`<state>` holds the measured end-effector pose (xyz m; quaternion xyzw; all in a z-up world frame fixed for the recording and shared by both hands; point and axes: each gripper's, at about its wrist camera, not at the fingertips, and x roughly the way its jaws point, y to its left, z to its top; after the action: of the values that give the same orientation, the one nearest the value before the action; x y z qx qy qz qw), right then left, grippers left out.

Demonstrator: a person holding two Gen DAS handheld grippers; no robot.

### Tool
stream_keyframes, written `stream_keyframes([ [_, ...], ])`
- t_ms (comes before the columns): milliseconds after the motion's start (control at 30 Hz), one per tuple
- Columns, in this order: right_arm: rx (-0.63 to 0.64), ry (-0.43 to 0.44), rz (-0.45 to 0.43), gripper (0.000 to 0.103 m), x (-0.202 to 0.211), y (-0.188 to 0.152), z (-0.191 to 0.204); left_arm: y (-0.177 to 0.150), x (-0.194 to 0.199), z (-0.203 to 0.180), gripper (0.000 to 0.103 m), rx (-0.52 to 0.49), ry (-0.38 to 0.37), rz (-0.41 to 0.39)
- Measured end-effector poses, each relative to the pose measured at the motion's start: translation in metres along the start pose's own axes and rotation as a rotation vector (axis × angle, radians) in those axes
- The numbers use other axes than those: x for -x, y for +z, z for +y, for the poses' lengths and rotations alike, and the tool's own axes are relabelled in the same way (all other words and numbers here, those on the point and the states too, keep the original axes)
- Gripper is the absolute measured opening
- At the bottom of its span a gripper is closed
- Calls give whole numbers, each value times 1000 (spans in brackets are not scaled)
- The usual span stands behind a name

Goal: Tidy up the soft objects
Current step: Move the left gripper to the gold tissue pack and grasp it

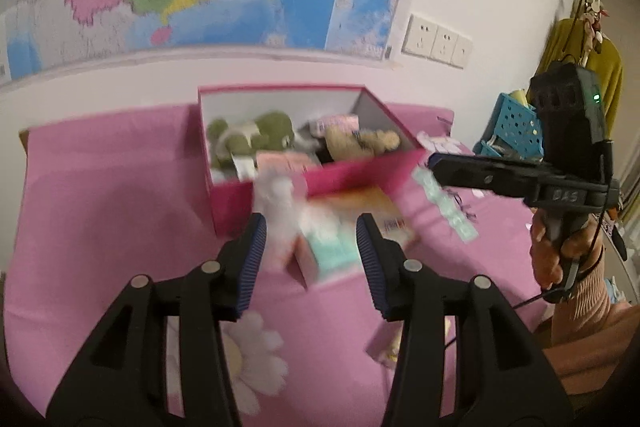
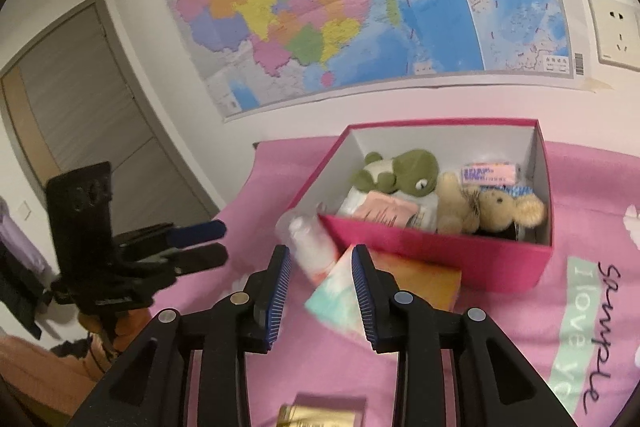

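Overhead, wall map [image 2: 360,7]; below, pink cloth [image 1: 100,207]; both grippers [image 1: 311,239] [image 2: 320,269] parted, empty.

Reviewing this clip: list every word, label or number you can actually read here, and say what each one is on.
"I love yo", cut off at the edge: green band on the pink cloth.
"sample", black handwriting, reading uncertain: same cloth, beside the band.
Wall map labels: too small.
Pink packet in the pink box: blurred.
Marking on the right gripper: illegible.
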<state>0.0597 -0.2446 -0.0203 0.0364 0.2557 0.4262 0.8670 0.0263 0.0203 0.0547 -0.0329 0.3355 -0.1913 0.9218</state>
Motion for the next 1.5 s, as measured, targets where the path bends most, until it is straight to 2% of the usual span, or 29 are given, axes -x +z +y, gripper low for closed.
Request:
stream_keyframes([
  [167,-32,-1,42,36,4,-28,-4,-26,-13,-13,49,2,-34,84],
  [367,-79,-19,91,36,2,-57,-14,-43,-26,-30,49,-10,-28,140],
  [700,-152,-31,168,36,-10,-91,-28,-66,-41,-52,49,-34,-38,222],
  [1000,-193,-35,224,36,-17,-114,-37,-91,-54,-60,49,-33,-62,326],
  [1133,-209,-22,243,36,-18,-122,-38,-104,-54,-58,49,-2,-114,377],
  [1333,-227,6,260,36,-21,-133,-38,-110,-50,-60,49,16,-181,399],
  [1500,-220,17,262,33,-21,-136,-33,-108,-55,-65,40,21,-224,417],
])
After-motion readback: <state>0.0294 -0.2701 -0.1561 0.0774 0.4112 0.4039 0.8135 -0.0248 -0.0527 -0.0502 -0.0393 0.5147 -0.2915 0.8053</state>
